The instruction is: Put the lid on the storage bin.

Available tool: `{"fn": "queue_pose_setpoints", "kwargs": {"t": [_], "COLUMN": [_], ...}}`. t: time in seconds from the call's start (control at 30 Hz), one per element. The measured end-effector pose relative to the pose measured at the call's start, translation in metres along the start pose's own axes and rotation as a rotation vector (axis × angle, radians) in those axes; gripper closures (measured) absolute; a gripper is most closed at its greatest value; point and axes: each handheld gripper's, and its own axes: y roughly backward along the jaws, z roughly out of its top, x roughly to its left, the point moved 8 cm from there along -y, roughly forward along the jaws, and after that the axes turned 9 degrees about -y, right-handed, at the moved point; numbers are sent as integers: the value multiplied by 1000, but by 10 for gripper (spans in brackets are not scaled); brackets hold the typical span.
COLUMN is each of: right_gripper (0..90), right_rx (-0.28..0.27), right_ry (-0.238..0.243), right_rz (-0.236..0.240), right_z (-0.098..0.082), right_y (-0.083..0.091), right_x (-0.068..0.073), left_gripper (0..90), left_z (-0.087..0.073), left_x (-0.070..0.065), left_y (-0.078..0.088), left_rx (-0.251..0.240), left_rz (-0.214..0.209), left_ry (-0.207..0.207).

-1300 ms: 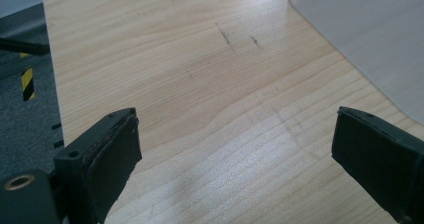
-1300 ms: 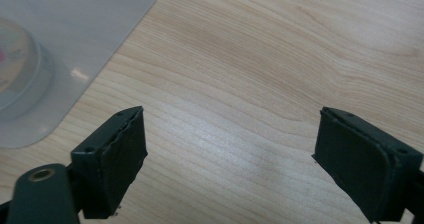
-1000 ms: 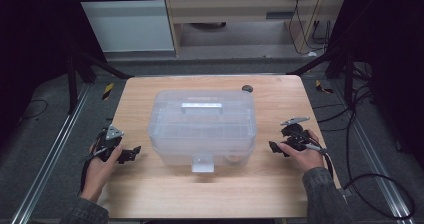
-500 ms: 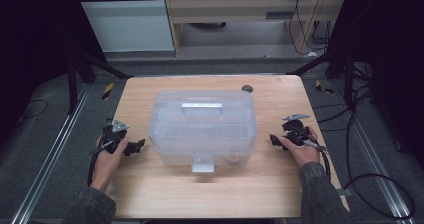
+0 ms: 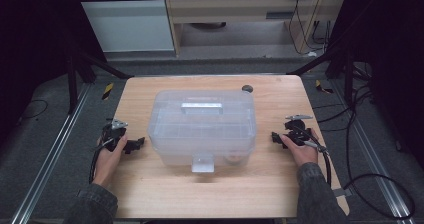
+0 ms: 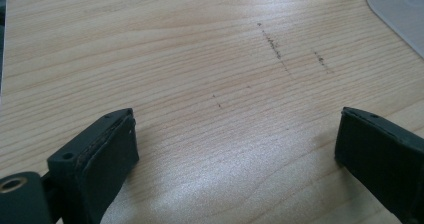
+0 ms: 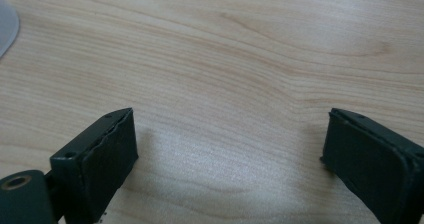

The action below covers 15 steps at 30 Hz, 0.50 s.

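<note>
Left tool [image 5: 134, 145] we are holding released, jaws spread wide over bare surface [image 5: 165, 189], just left of the translucent lidded bin [image 5: 202, 126]. Right tool [image 5: 278, 137] we are holding likewise released, just right of it. Bin is sitting mid-surface between both tools, touching neither. Small dark knob [image 5: 246, 88] is lying behind the bin.
</note>
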Motion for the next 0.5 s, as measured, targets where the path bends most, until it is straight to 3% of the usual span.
{"fn": "queue_pose_setpoints", "kwargs": {"t": [0.2,0.5], "right_gripper": [3,3], "right_rx": [-44,-49], "right_ry": [-18,-44], "right_rz": [-7,-34], "right_z": [1,1], "right_y": [-6,-6], "right_x": [0,2], "left_gripper": [0,0], "left_z": [1,0], "left_x": [0,0], "left_y": [-2,-2], "left_rx": [8,11], "left_rz": [-2,-3], "left_ry": [6,10]}}
